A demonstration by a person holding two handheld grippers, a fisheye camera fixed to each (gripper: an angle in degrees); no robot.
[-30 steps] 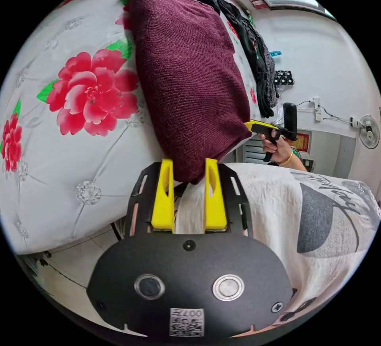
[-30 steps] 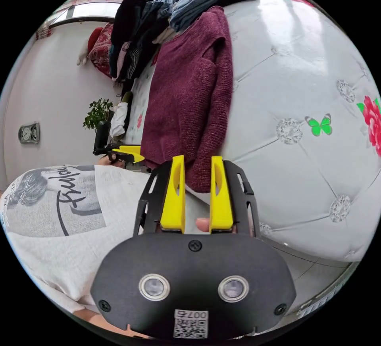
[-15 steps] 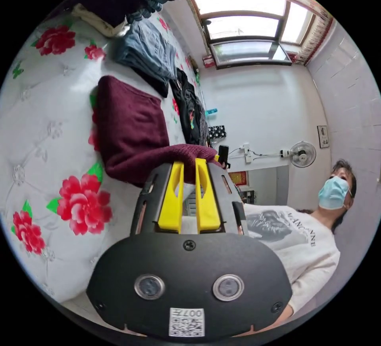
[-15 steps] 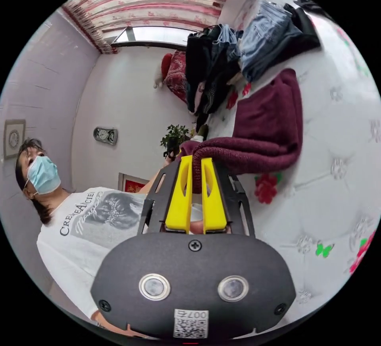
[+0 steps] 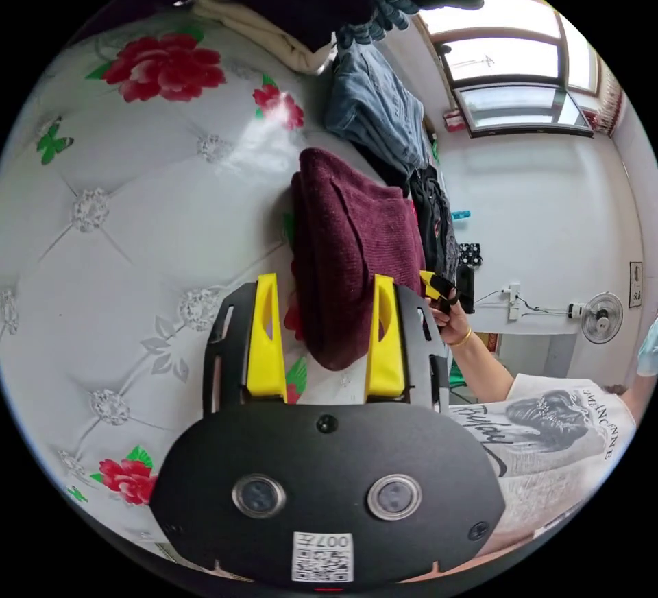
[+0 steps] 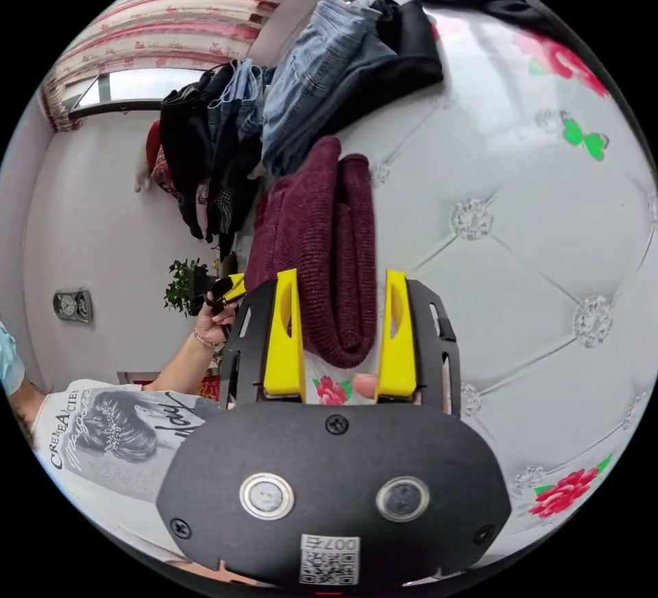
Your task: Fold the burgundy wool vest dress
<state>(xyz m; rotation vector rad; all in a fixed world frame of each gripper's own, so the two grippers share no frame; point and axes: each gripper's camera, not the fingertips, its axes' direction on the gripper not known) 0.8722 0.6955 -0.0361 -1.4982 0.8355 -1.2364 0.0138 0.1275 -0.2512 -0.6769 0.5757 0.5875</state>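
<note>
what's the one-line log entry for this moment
vest dress: folded on bed | left hand-held gripper: open | right hand-held gripper: open

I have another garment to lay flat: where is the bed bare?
Bare quilted bedspread lies beside the folded burgundy vest dress, on the side away from the person. Beyond it, jeans and dark clothes crowd the bed.

A burgundy vest dress (image 5: 356,248) lies on a white bedspread (image 5: 137,214) patterned with red flowers.
</note>
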